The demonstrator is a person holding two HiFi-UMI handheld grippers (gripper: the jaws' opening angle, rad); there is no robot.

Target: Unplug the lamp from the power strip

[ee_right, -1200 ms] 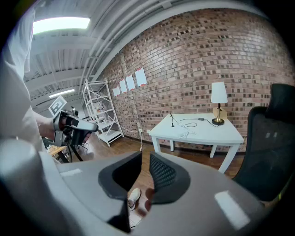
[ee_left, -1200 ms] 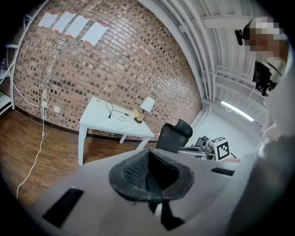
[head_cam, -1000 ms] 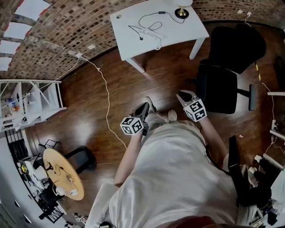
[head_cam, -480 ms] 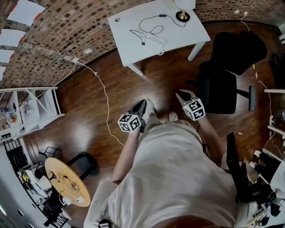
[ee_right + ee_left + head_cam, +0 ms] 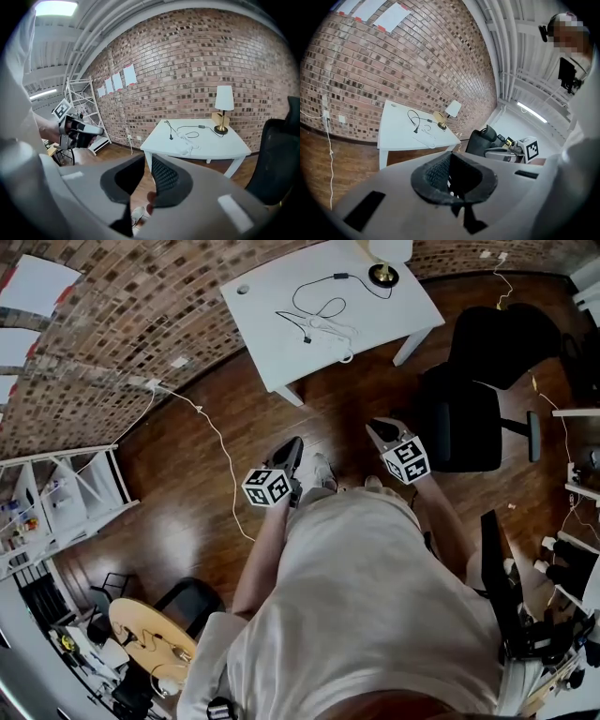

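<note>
1. The jaws of our left gripper (image 5: 451, 159) are closed together with nothing between them.
2. The jaws of our right gripper (image 5: 147, 164) stand a narrow gap apart and hold nothing.
3. In the head view, both grippers are out in front of us over the wood floor (image 5: 187, 512). They point toward the counter (image 5: 272, 296) and are well apart from it.
4. The white counter stands against the brick wall (image 5: 122, 324).
5. The lamp (image 5: 382, 272) stands upright at the counter's far corner, by the wall.
6. Its black cord (image 5: 314, 292) loops from the base to mid-counter and ends just beside the white power strip (image 5: 330, 327). We cannot tell whether the plug is seated.
7. A black chair (image 5: 469, 418) stands near the counter, on its right in the head view.
8. A white cable (image 5: 220, 456) trails from the wall across the floor.
</note>
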